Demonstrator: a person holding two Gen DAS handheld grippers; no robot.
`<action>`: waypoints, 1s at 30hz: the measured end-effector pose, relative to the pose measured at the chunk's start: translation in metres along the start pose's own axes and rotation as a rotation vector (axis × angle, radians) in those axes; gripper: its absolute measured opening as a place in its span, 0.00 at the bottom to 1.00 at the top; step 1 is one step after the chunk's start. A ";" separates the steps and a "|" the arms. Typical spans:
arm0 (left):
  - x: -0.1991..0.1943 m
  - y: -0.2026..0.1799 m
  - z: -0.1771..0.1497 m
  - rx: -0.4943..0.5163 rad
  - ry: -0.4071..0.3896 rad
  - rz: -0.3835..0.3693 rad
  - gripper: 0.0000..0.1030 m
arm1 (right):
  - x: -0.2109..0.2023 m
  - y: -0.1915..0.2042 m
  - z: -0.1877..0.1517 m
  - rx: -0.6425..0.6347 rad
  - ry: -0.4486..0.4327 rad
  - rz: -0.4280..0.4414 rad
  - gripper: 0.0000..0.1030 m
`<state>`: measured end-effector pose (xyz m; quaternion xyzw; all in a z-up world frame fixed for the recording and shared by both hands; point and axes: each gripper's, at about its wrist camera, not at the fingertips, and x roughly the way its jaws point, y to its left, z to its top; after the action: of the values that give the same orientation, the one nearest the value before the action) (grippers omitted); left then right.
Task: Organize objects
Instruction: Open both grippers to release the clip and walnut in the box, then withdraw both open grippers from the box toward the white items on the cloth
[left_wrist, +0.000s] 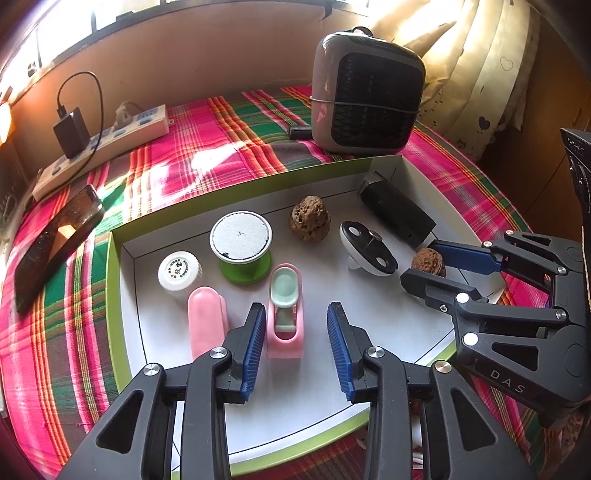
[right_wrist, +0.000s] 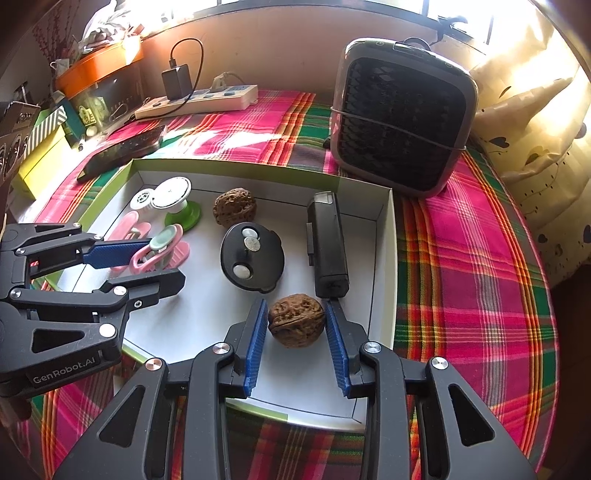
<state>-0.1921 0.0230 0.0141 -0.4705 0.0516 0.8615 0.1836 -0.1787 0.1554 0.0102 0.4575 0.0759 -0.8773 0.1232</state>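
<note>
Walnut (right_wrist: 296, 325) between right tongs (right_wrist: 296, 334) — seam lying crosswise, pad to pad.

Each hand-held gripper (right_wrist: 295, 325) is black, with ribbed blue pads (right_wrist: 256, 347) and silver screws.

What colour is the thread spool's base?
Green, under a white top; the spool shows best in the left wrist view.

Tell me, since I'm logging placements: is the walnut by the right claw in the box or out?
In. The walnut sits on the box floor between the right claw's open fingers.
</note>
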 end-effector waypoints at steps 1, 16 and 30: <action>-0.001 0.000 0.000 -0.002 -0.003 0.000 0.32 | -0.001 0.001 0.000 -0.001 -0.003 -0.002 0.40; -0.030 -0.001 -0.007 -0.009 -0.057 0.012 0.34 | -0.026 0.006 -0.004 0.005 -0.054 -0.025 0.43; -0.072 -0.001 -0.036 -0.039 -0.138 0.030 0.35 | -0.064 0.023 -0.028 0.016 -0.125 0.012 0.43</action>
<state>-0.1279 -0.0046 0.0539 -0.4127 0.0293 0.8954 0.1645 -0.1148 0.1493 0.0463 0.4032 0.0584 -0.9041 0.1292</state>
